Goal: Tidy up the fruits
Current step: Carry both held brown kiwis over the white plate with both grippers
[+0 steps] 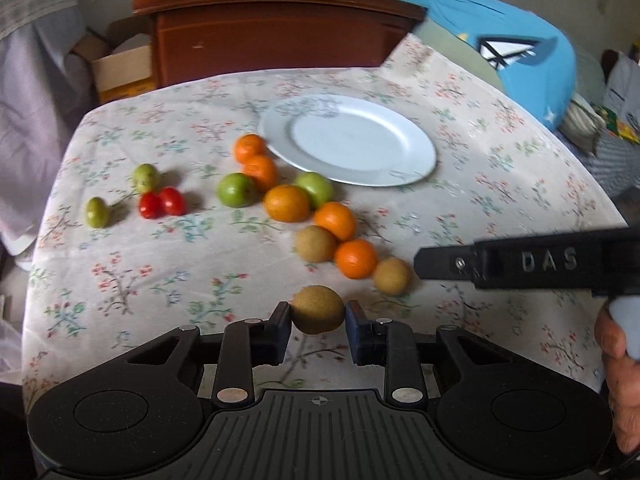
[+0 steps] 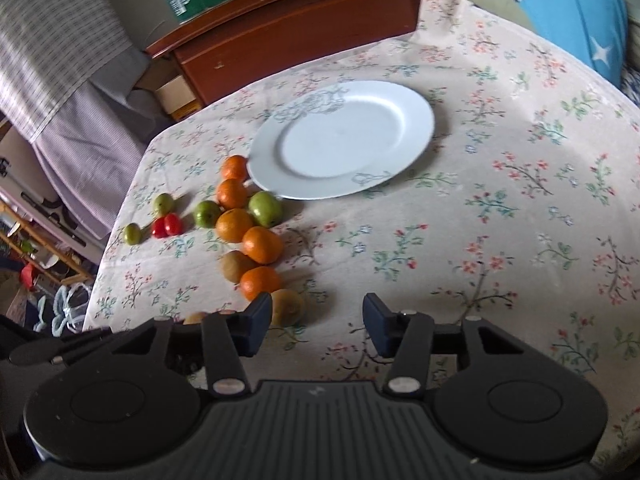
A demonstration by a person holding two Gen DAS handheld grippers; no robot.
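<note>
My left gripper (image 1: 317,314) is shut on a brown kiwi (image 1: 317,309), held just above the floral tablecloth. Two more brown kiwis (image 1: 315,243) (image 1: 392,276) lie among several oranges (image 1: 286,203), green fruits (image 1: 236,190) and two red tomatoes (image 1: 162,202) in a loose line left of the empty white plate (image 1: 348,138). My right gripper (image 2: 316,318) is open and empty over bare cloth; a kiwi (image 2: 286,306) lies just beyond its left finger. The plate (image 2: 340,138) and the fruit line show in the right wrist view too.
A brown wooden cabinet (image 1: 276,32) stands behind the table's far edge, with a cardboard box (image 1: 120,68) to its left. A blue cushion (image 1: 508,44) lies at the far right. The right gripper's body (image 1: 532,262) reaches in from the right in the left wrist view.
</note>
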